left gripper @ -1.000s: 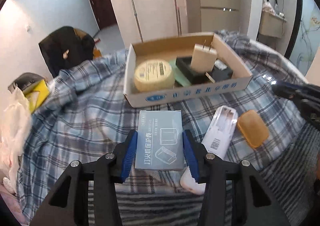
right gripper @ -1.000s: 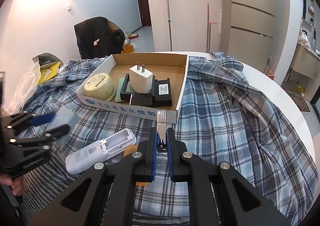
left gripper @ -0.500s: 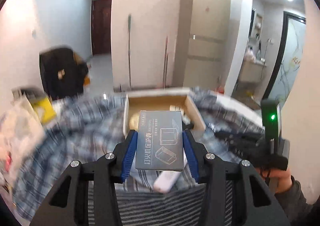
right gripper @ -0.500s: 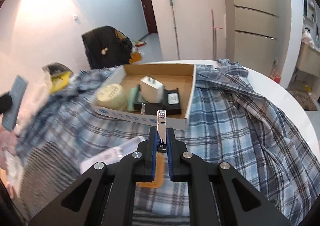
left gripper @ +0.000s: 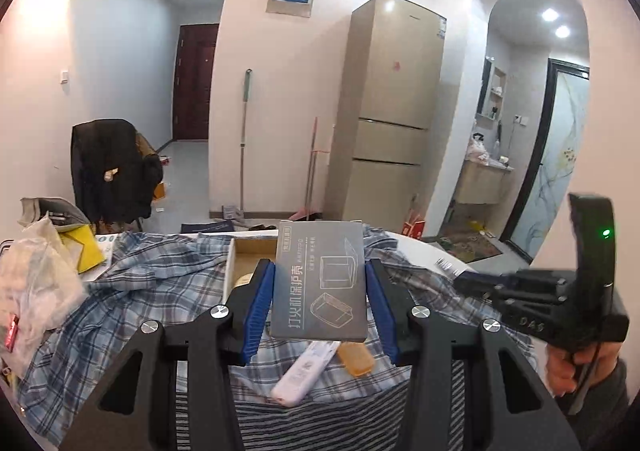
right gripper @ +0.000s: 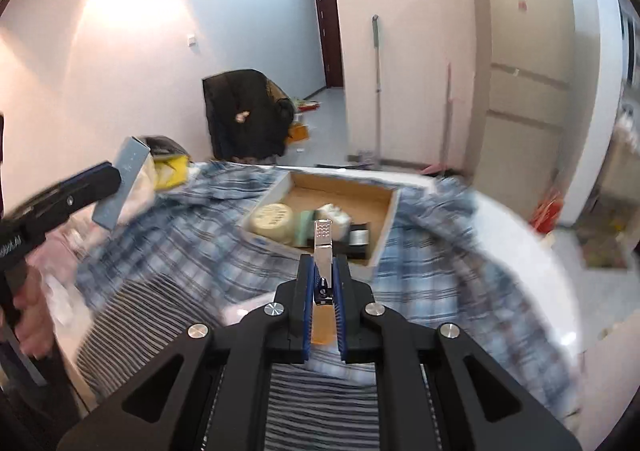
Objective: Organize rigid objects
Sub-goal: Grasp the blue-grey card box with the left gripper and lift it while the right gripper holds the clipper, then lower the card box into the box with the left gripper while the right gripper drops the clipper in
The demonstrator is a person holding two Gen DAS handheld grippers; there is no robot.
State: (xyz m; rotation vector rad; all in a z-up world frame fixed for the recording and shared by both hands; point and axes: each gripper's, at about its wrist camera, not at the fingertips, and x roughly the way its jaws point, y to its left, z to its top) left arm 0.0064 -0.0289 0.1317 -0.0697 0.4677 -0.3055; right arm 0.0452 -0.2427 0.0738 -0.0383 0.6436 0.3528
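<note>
Grey box (left gripper: 319, 283): flat printed carton clamped by its two long edges between the blue fingers (left gripper: 259, 307) of the left gripper (left gripper: 320, 305), lifted clear of the bench; from the right wrist view it shows edge-on at the far left (right gripper: 120, 187).
Metal clip-like piece (right gripper: 323, 251): slim, shiny, with a dotted tip, standing up out of the right gripper (right gripper: 322, 297), whose fingers are pressed together on its lower end.
Cardboard tray (right gripper: 384, 227): open, on the plaid cloth (right gripper: 208, 247), beyond both grippers; inside it a round cream tin (right gripper: 274, 221), a pale green item, a white block and dark flat items, blurred.
White oblong case (left gripper: 306, 375): lying on the cloth below the grey box, just beside an orange bar (left gripper: 356, 359).
Bench (right gripper: 516, 235): white, round-edged, mostly covered by the plaid cloth, with a striped cloth (left gripper: 320, 423) nearest the cameras.
Left edge of bench: plastic bag (left gripper: 36, 283) and a yellow item (left gripper: 82, 251).
Right hand (left gripper: 576, 367): gripping the handle of its tool, seen at the right edge of the left wrist view.
Background: tall beige fridge (left gripper: 394, 111), mop, dark coat over a chair (left gripper: 108, 171).
</note>
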